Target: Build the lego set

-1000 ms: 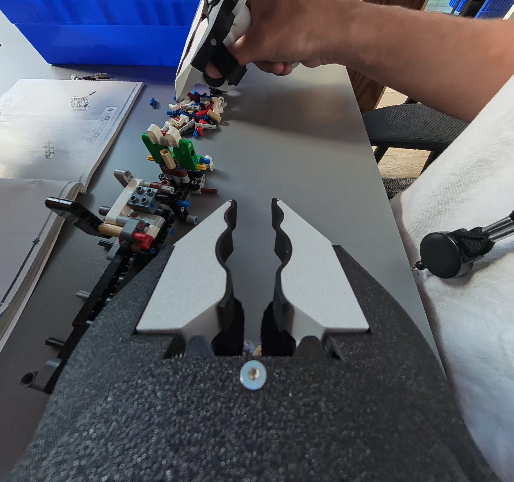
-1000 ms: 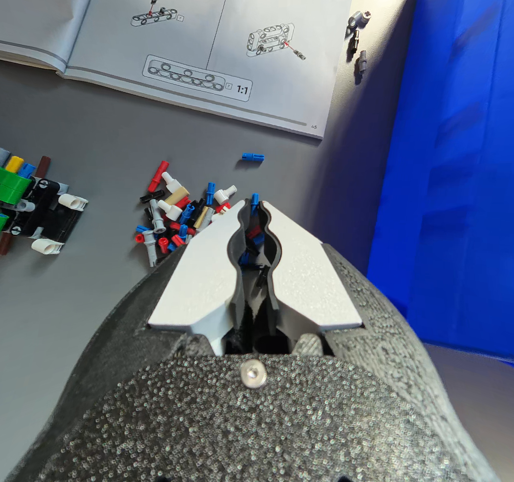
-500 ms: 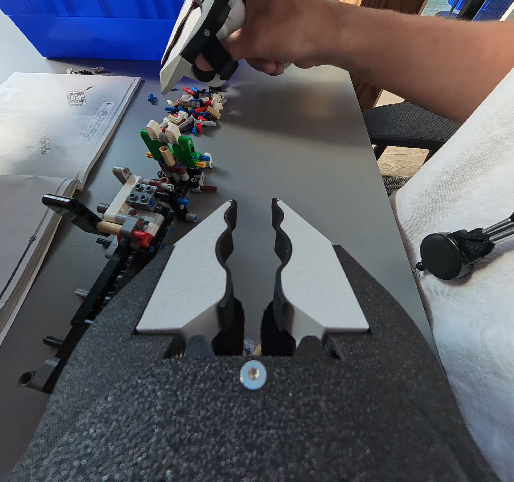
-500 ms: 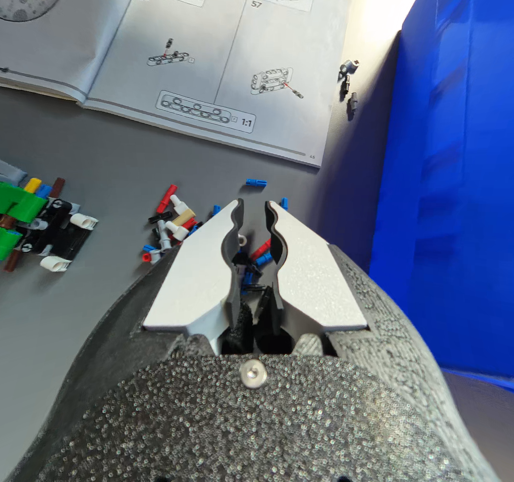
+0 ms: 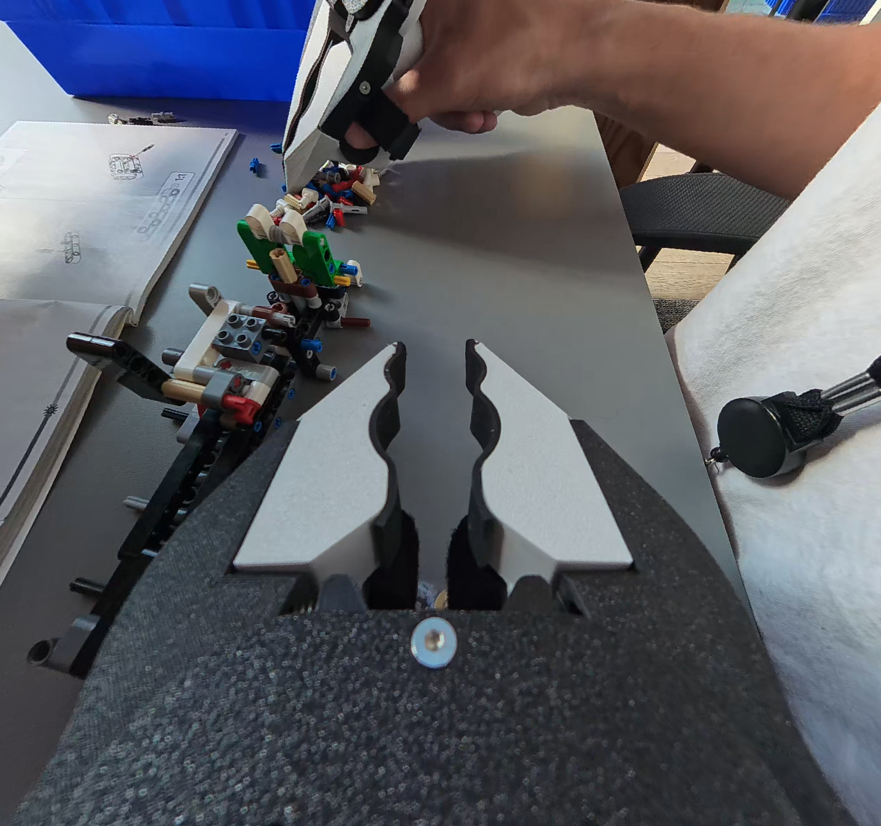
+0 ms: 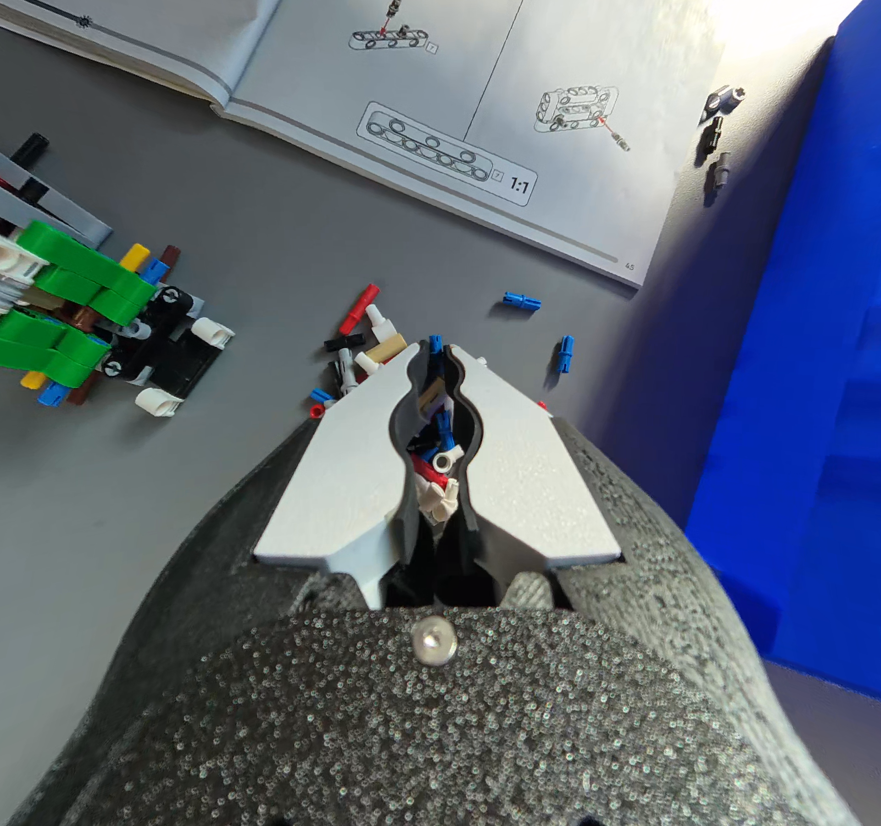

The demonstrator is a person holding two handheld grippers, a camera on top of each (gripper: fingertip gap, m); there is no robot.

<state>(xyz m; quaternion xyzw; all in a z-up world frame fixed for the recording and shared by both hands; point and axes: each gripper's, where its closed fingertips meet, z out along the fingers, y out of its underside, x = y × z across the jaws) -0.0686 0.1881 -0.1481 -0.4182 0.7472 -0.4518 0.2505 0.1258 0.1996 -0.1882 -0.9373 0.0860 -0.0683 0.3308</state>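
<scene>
Two wrist views look down on a grey counter [image 5: 500, 279] strewn with toy building pieces.

The left hand-held gripper [image 5: 435, 350] hovers over a bare patch of the counter with its two white fingers [image 5: 333, 460] clearly apart and nothing between them. Just to its left lies a partly built model [image 5: 229, 364] of black, grey, white and red pieces. Beyond that sits a smaller assembly with green beams [image 5: 286, 255].

Farther away in the same view, a person's hand [image 5: 476, 50] holds the right hand-held gripper [image 6: 437, 348], tilted steeply down so its tips are in a heap of small loose pins [image 5: 333, 193] in red, blue, white, tan and black.

The right wrist view shows those fingers nearly together at the tips, with a small blue pin [image 6: 435, 344] standing between them. Both tips appear to press on it. More pins of the heap show through the wavy gap behind the tips.

Two other blue pins lie apart on the counter, one ahead [image 6: 522, 301] and one to the right [image 6: 565, 354]. An open instruction booklet [image 6: 476, 64] lies beyond the heap. A large blue bin [image 6: 786, 326] stands along the right side. A few dark small parts [image 6: 717, 126] lie between the booklet and the bin. The green assembly [image 6: 71, 307] is at the left edge.
</scene>
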